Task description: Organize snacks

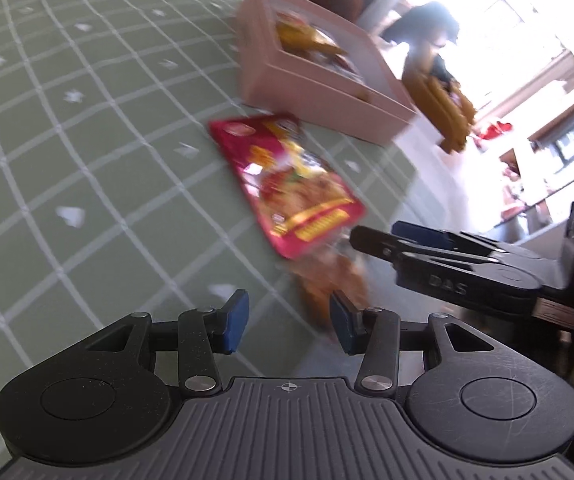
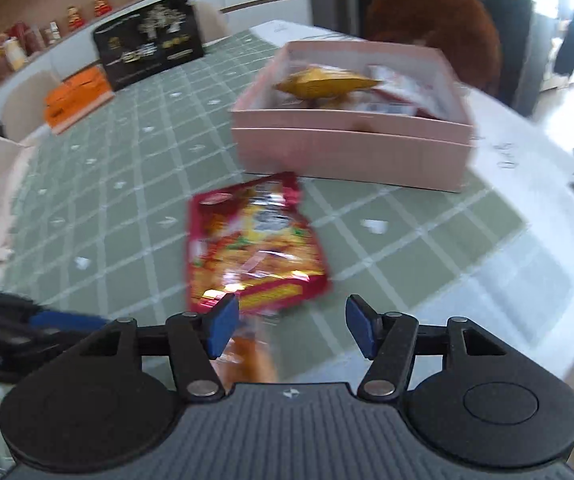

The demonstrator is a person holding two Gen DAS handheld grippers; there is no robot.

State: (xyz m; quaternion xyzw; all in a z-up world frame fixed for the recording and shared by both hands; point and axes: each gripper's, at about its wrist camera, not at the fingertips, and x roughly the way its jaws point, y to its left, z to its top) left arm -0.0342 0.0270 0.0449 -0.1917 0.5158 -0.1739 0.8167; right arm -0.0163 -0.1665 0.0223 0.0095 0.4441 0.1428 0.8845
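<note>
One red snack packet (image 2: 253, 246) lay flat on the bench (image 2: 427, 248), mid-frame in the right wrist view, just below the pink box (image 2: 347, 152) that already held a yellow packet (image 2: 323, 82) and others. An orange snack (image 2: 253, 360) sat blurred at the lower centre. The right tool (image 2: 289, 330) hung released over the packet's near edge, gripping nothing; the left tool (image 1: 289, 322) was likewise released and empty. Glossy film could slip from the pads, or a nip on the seam alone might let the packet sag and catch the box wall. Green checked cloth covered the bench; shelves of ornaments (image 2: 47, 28) filled the upper left.
</note>
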